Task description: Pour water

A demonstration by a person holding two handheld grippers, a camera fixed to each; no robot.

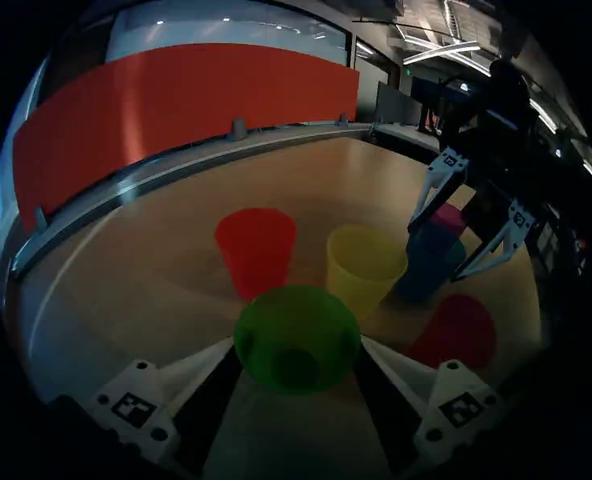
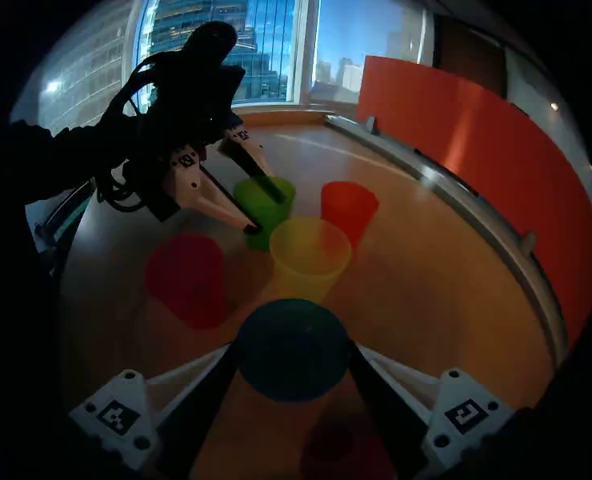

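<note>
A: Left gripper (image 1: pixel 298 346) was clamped on the translucent green plastic cup (image 1: pixel 296 316), and right gripper (image 2: pixel 294 350) on the blue plastic cup (image 2: pixel 292 332) — both beside the yellow plastic cup (image 2: pixel 310 254) on the wooden table (image 2: pixel 432 296).
B: Couldn't tell if either held water. I'd tip slowly, rim over rim.
A: Right gripper view gave the person's dark arm (image 2: pixel 64 152) — left gripper view gave ceiling light strips (image 1: pixel 440 52).

Open-plan office, high up in a city.
Long wooden surface (image 1: pixel 176 264) lined along one edge by a red divider panel (image 1: pixel 184 104); strip lights (image 1: pixel 440 52) overhead; tall windows (image 2: pixel 340 48) past the surface's end, facing glass towers (image 2: pixel 264 40).
</note>
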